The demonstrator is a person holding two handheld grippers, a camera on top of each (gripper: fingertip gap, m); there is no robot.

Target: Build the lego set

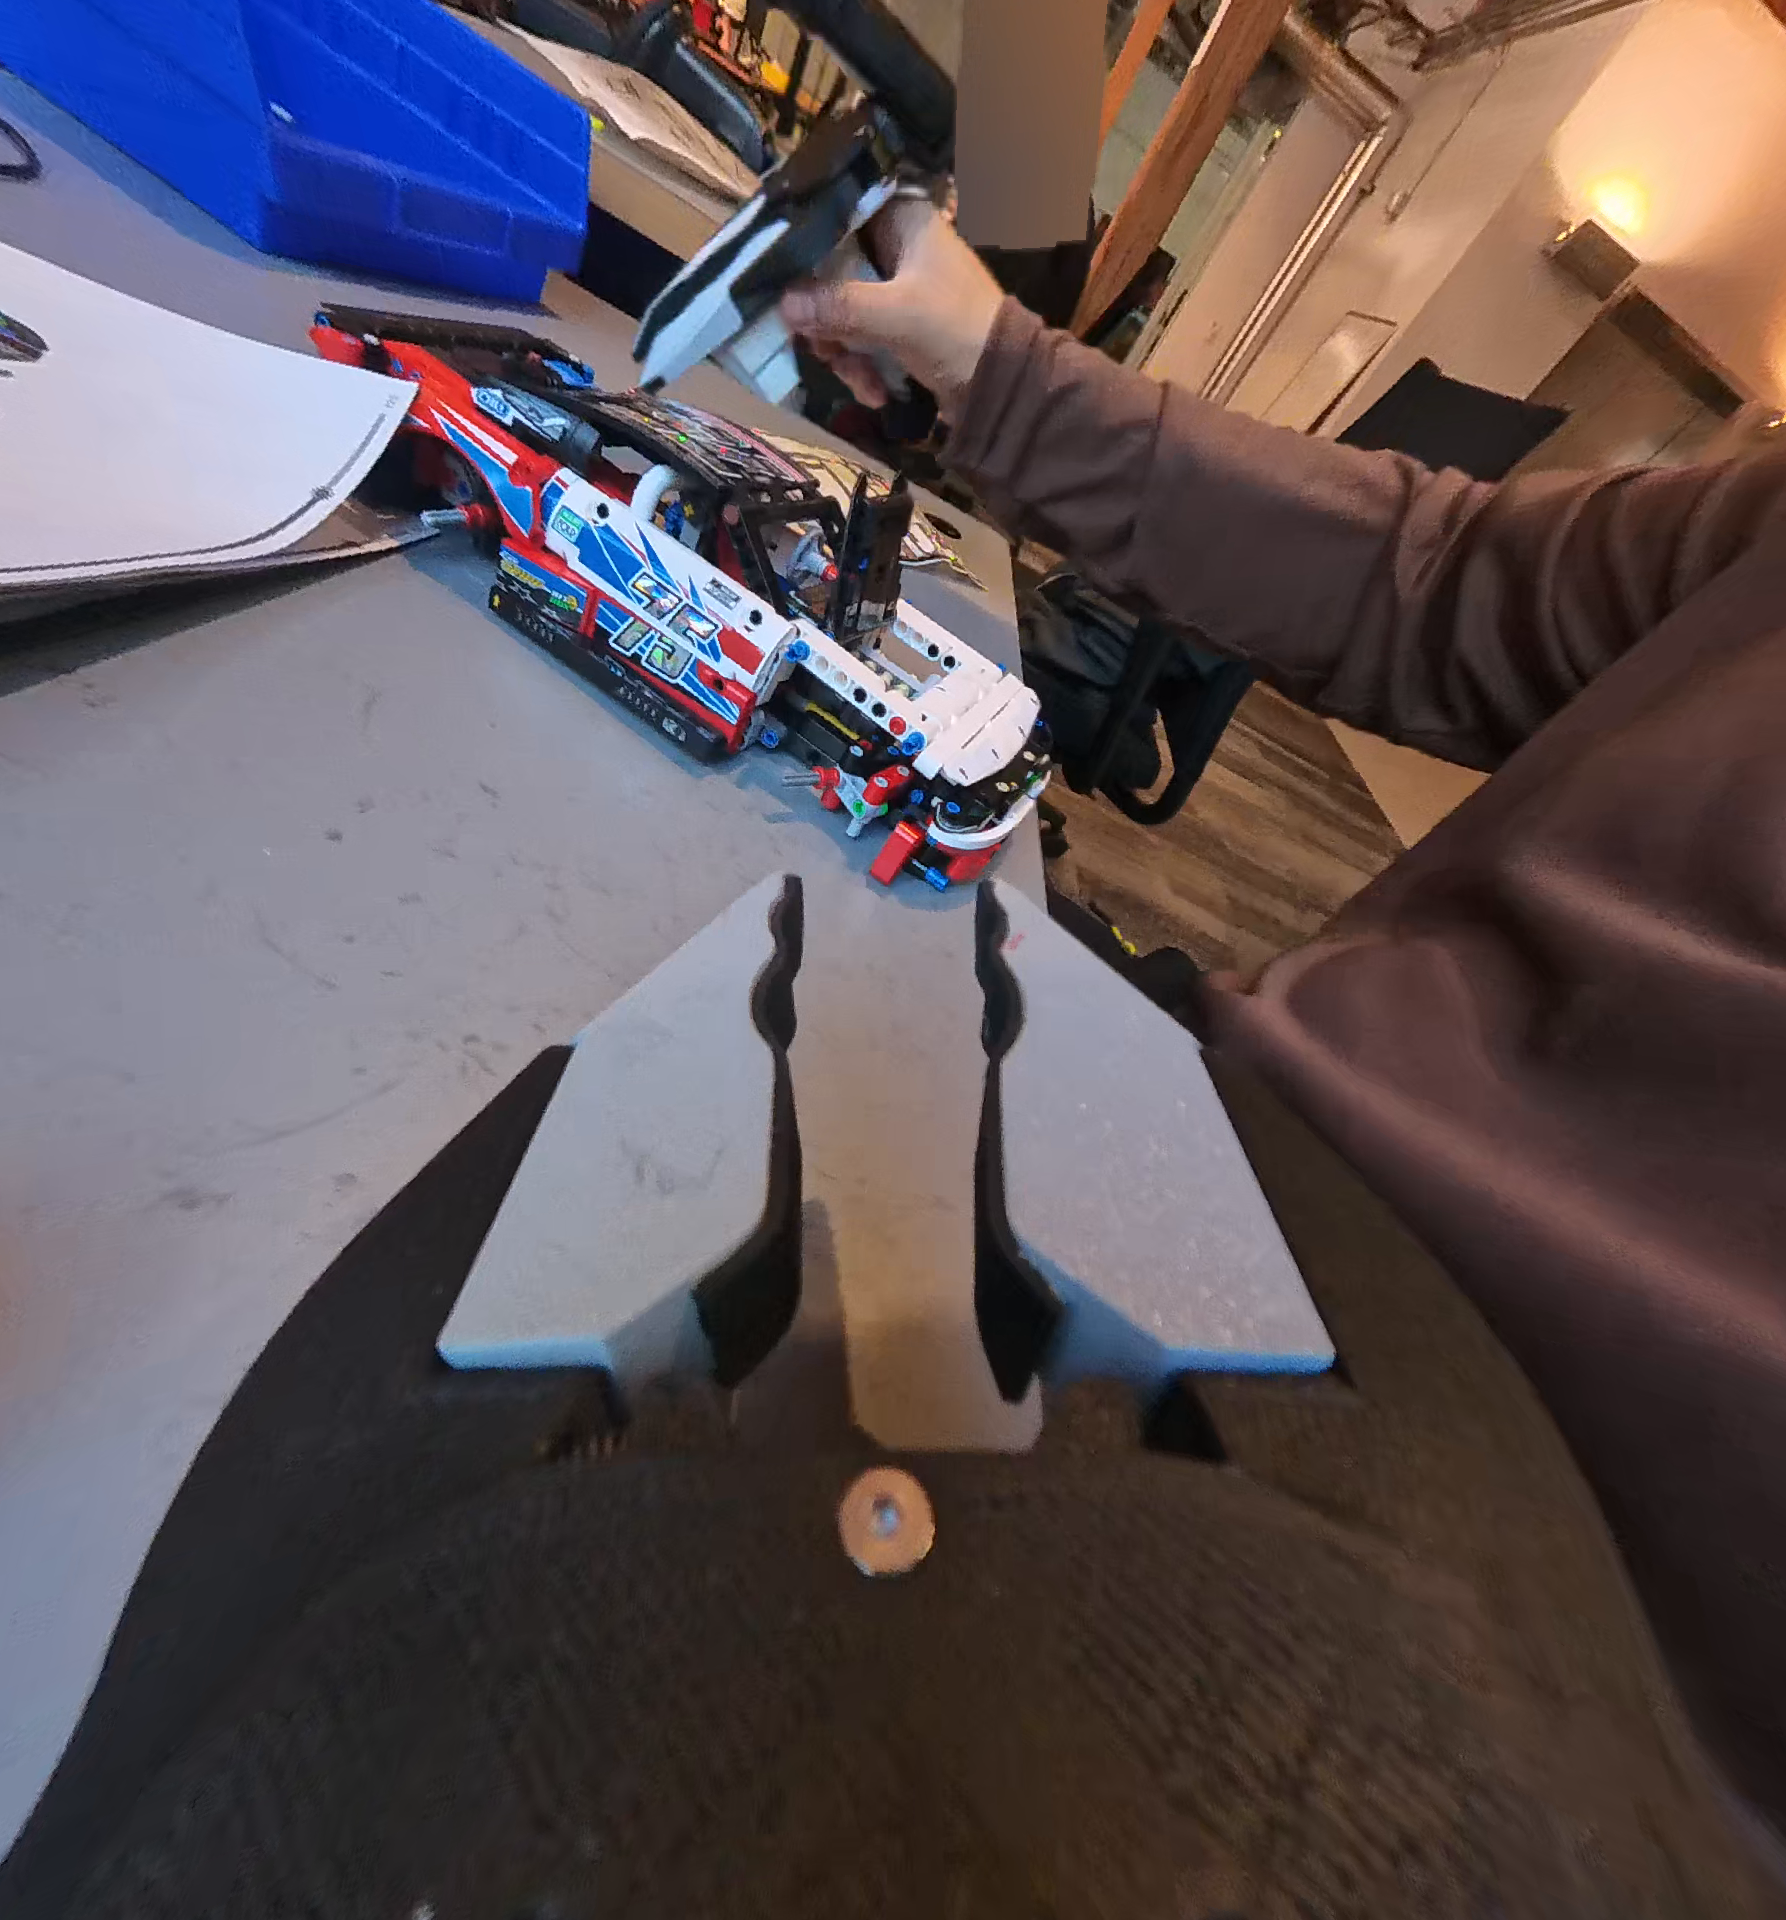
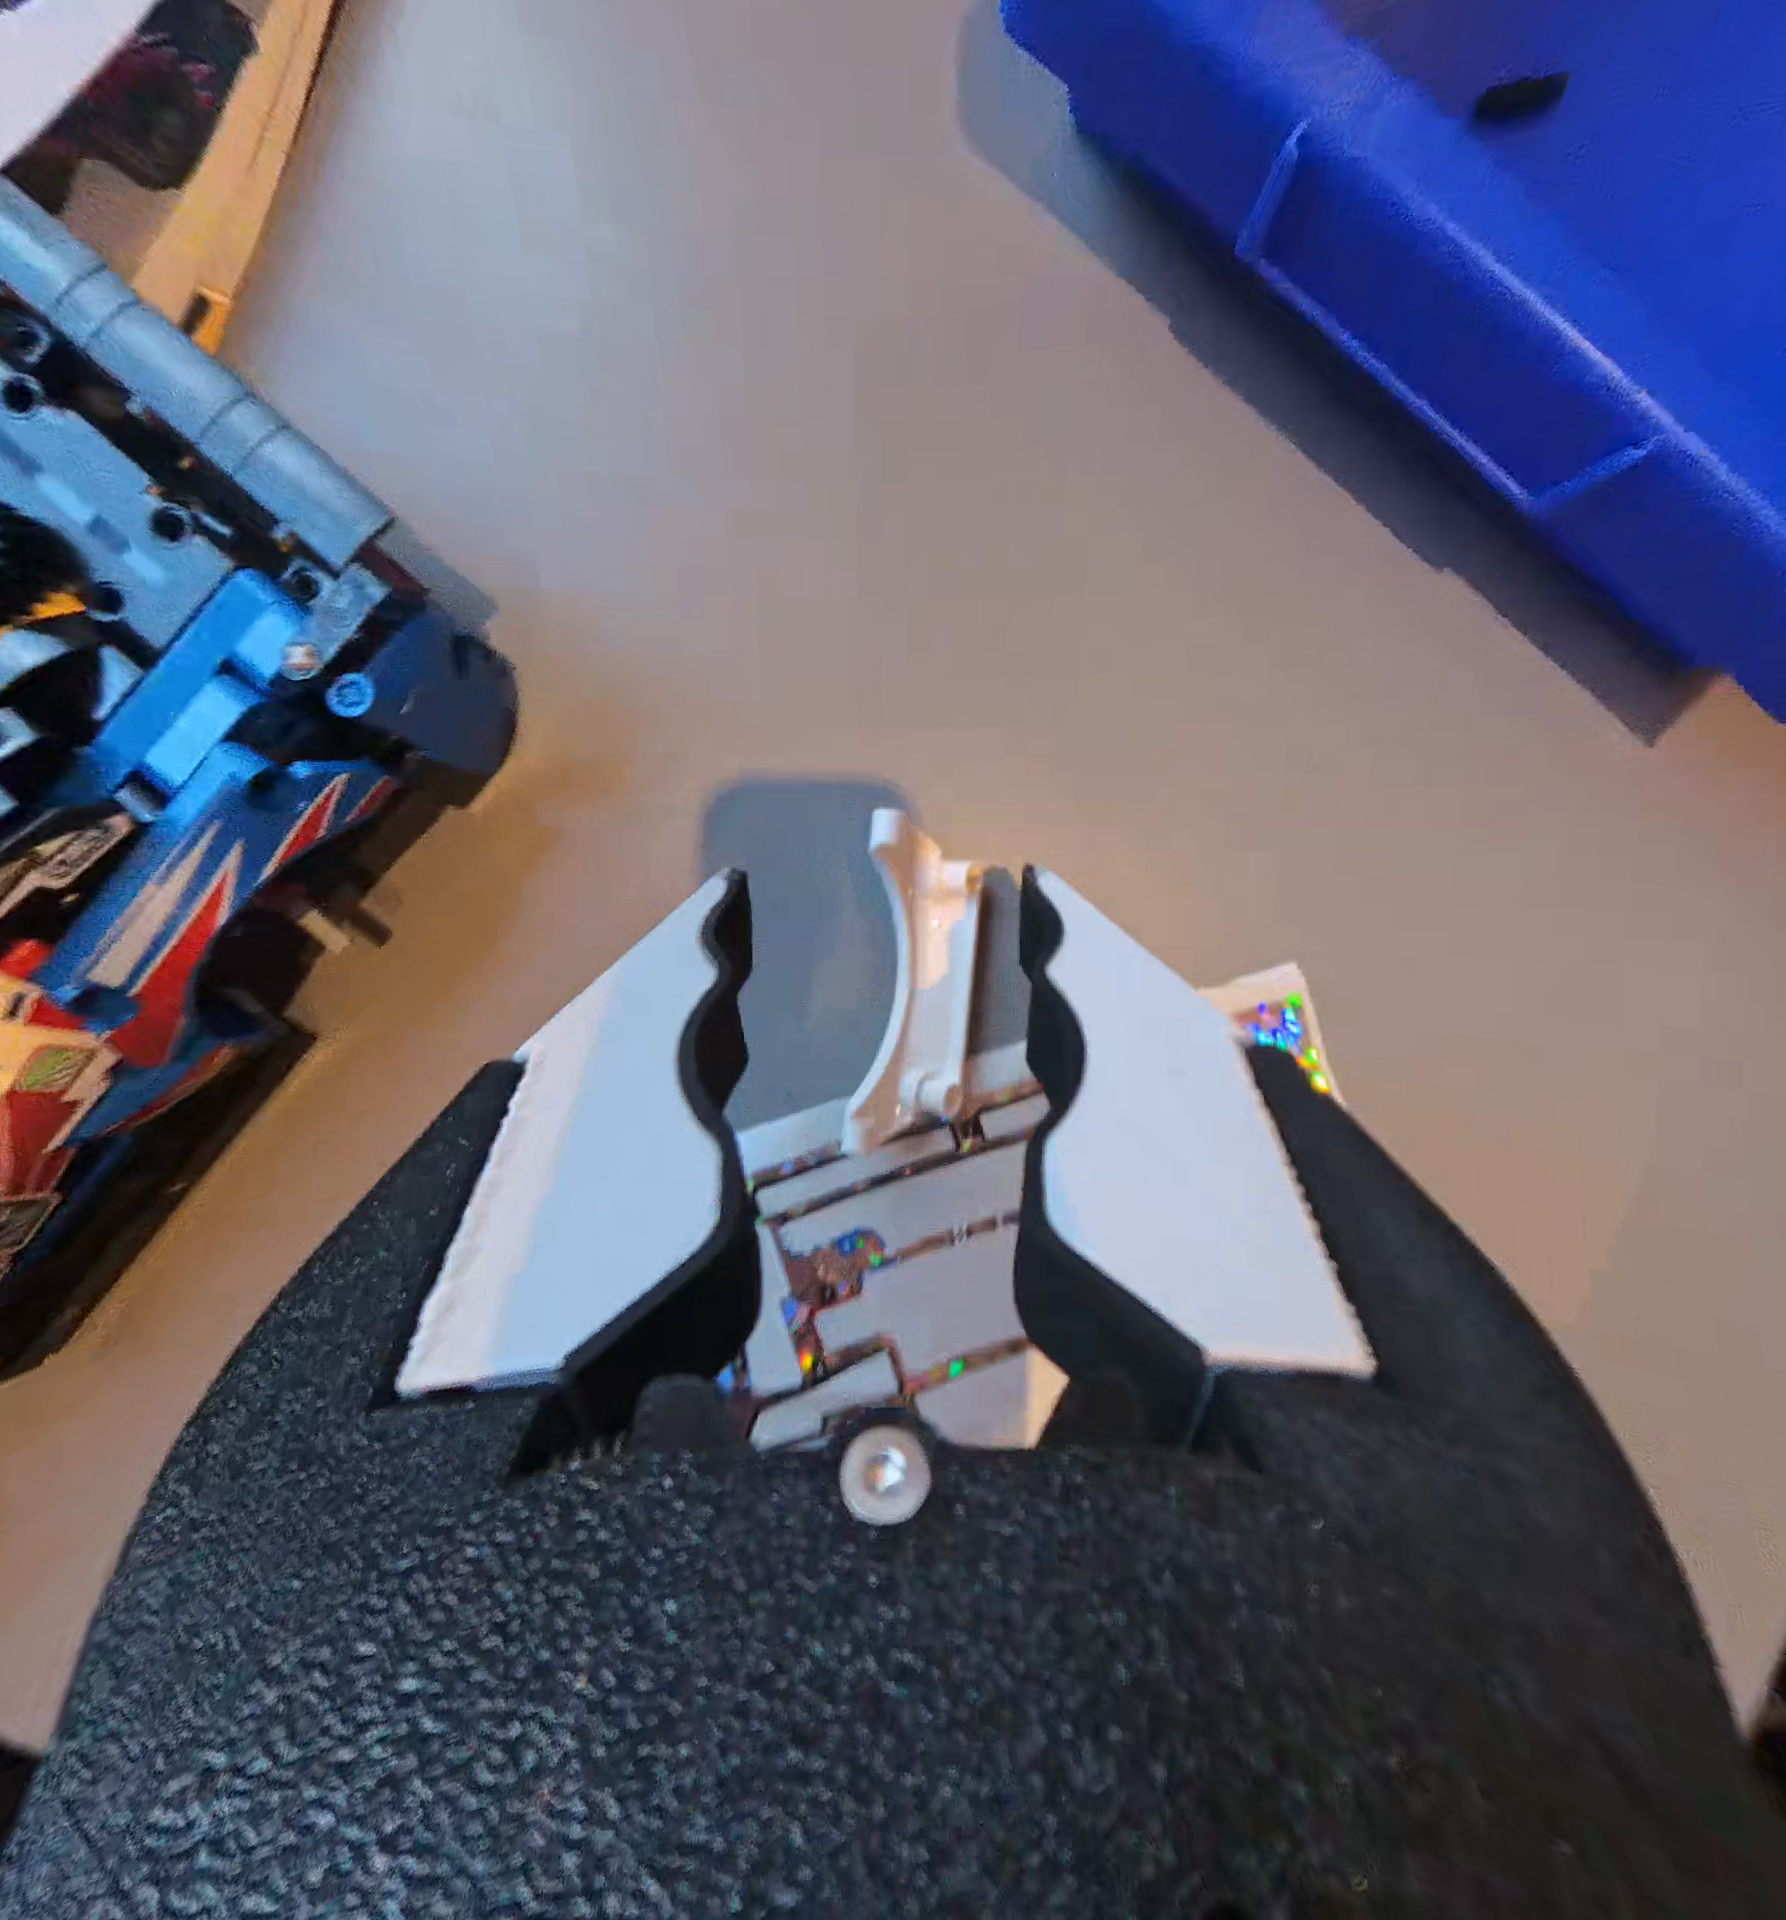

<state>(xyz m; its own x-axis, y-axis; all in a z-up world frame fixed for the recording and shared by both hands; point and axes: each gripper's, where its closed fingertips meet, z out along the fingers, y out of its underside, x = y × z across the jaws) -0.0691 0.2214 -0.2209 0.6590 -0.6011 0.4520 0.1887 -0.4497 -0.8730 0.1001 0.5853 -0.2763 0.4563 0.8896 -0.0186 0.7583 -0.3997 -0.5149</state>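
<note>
A red, white and blue lego race car (image 1: pixel 660 613) lies on the grey table (image 1: pixel 245 935), its nose toward the near right edge. My left gripper (image 1: pixel 884 904) is open and empty, just short of the car's nose. In the right wrist view the car's rear (image 2: pixel 141 707) is at the left. My right gripper (image 2: pixel 884 894) is open above a curved white lego piece (image 2: pixel 915 977) that lies on a shiny sticker sheet (image 2: pixel 899 1247). In the left wrist view the right gripper (image 1: pixel 660 364) hovers behind the car, held by a hand.
A blue plastic bin (image 1: pixel 349 135) stands at the back of the table; it also shows in the right wrist view (image 2: pixel 1491 312). An open instruction booklet (image 1: pixel 120 447) lies left of the car. A brown sleeve (image 1: pixel 1491 623) crosses the right side. The table edge (image 1: pixel 1024 675) runs beside the car's nose.
</note>
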